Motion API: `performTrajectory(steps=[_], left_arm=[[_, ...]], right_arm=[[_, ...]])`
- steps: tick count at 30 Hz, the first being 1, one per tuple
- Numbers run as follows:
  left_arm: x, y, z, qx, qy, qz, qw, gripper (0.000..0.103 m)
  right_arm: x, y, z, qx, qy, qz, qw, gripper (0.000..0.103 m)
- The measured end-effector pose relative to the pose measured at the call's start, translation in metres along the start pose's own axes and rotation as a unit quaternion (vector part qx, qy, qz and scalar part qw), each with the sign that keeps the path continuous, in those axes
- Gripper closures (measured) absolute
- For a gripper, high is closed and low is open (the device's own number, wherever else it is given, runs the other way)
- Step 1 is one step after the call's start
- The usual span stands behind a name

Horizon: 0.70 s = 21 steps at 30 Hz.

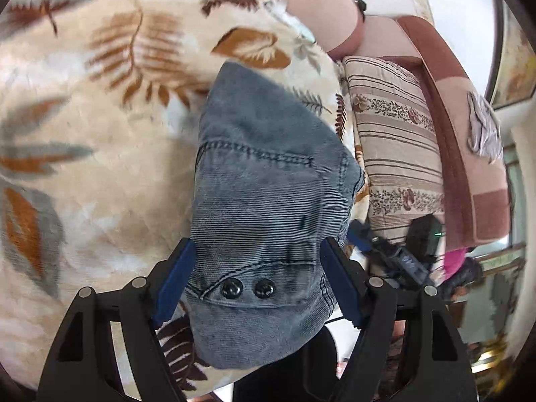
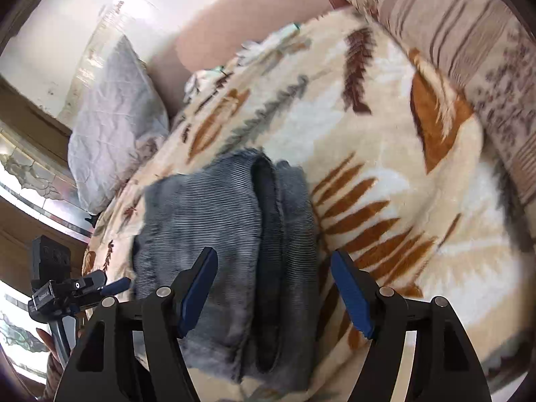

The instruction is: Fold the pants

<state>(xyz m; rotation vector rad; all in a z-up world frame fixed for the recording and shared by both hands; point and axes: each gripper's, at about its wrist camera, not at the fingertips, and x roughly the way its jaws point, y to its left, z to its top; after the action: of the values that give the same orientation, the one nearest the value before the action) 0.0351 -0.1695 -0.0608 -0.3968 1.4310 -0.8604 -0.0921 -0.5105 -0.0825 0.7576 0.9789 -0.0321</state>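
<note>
Pants (image 1: pixel 264 221): grey-blue corduroy, already folded into a compact stack on the bed, lying on the leaf-print blanket (image 1: pixel 100 174), near edge w/ two black snap buttons facing the left cam. From the right cam the bundle shows layered edges w/ a dark fold gap running near to far, so several folds look done; judging by that, task is nearly finished, maybe only a final tidy/flatten or squaring of the far end left. Left tongs (image 1: pixel 258 268) spread wide, blue pads either side of the bundle, not clamping it; whether pads touch the cloth can't be told. Right tongs (image 2: pixel 273 283) also wide open, over the near part of the stack, nothing gripped. Outward: striped floral pillow (image 1: pixel 395 154) right of the pants, pink headboard cushion behind it, grey pillow (image 2: pixel 114 127) far left in right cam. No brand or readable writing on pants; small label on the other gripper body too blurred to read.
</note>
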Motion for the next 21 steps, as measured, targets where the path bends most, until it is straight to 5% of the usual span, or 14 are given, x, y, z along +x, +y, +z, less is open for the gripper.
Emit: performTrajectory(steps=[2,6,10,12,17,21], left_arm=[[0.006,0.009,0.003,-0.017,0.010,-0.012,0.9997,0.022],[0.012,0.021,0.010,-0.054,0.023,-0.050,0.9971,0.020],[0.034,0.023,0.014,-0.068,0.040,-0.052,0.9955,0.017],[0.036,0.020,0.012,-0.073,0.031,-0.057,0.9952,0.018],[0.017,-0.010,0.003,-0.028,0.006,-0.080,0.9964,0.046],[-0.007,-0.022,0.005,-0.017,-0.012,-0.109,0.9938,0.056]], right_arm=[[0.019,-0.003,-0.006,0.013,0.041,0.040,0.998,0.030],[0.022,0.010,-0.008,-0.012,0.041,0.086,0.995,0.019],[0.035,0.016,-0.009,-0.046,0.053,0.045,0.996,0.018],[0.035,0.024,-0.010,-0.061,0.050,0.025,0.997,0.026],[0.013,0.044,-0.017,-0.084,0.041,0.017,0.995,0.070],[0.008,0.057,-0.017,-0.079,0.053,0.024,0.995,0.074]])
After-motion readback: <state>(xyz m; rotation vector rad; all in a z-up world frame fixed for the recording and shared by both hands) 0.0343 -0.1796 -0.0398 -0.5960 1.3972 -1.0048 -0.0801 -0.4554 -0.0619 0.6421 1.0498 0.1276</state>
